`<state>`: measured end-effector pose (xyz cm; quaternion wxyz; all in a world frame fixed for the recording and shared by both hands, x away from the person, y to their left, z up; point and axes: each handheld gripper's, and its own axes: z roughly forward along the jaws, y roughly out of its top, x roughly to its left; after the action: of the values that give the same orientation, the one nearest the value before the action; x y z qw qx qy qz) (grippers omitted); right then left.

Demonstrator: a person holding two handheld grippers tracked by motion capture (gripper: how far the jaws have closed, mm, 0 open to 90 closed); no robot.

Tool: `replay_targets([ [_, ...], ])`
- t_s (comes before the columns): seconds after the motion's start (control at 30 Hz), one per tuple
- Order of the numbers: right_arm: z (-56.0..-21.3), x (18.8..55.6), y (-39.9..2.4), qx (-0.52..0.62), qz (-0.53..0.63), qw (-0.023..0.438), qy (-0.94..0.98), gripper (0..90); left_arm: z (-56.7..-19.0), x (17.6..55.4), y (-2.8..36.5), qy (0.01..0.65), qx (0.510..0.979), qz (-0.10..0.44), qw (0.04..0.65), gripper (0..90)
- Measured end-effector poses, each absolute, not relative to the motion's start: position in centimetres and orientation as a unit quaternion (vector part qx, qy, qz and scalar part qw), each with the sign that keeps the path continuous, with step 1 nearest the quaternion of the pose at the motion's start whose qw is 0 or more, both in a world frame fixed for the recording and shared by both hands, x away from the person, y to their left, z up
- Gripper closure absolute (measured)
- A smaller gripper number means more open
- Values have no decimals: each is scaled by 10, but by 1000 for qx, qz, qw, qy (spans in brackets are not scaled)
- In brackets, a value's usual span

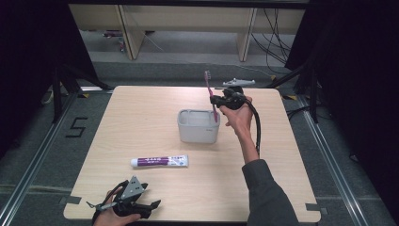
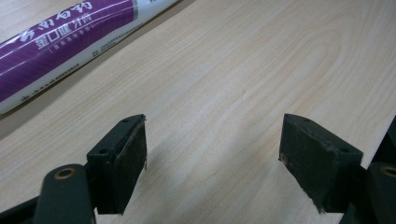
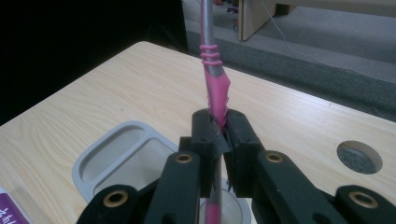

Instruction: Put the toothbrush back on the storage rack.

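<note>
Toothbrush (image 1: 210, 92) clamped in right gripper (image 1: 217, 100), lower end inside grey cup (image 1: 197, 127), left gripper (image 2: 212, 163) wide, empty

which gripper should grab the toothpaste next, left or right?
Left. The left gripper is open and free, with the toothpaste tube close ahead. The right gripper is shut on the toothbrush above the grey holder.

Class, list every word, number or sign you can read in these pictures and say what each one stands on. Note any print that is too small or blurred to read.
"5": a black marking on the floor left of the table.
"金口健牙膏" (roughly; the top row of larger characters is cut off): white print on the purple band of the toothpaste tube, in the left gripper view.
Small line of print below it on the tube: too small to read.
Print on the tube in the high view: blurred.
</note>
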<state>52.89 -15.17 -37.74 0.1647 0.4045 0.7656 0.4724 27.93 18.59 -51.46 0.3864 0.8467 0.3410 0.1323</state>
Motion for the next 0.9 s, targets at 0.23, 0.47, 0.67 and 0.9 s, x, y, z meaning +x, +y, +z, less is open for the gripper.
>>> replay_targets([
  [0.23,-386,530,-148,414,466,165,764,836,-515,279,186,340,847,130,387,229],
  [0.47,-397,530,-150,417,458,164,768,835,-515,279,186,340,847,130,387,229],
  [0.67,-402,529,-148,424,464,155,762,834,-515,279,185,343,845,129,390,229],
  [0.9,-408,529,-148,420,457,161,767,829,-515,279,184,342,845,129,390,230],
])
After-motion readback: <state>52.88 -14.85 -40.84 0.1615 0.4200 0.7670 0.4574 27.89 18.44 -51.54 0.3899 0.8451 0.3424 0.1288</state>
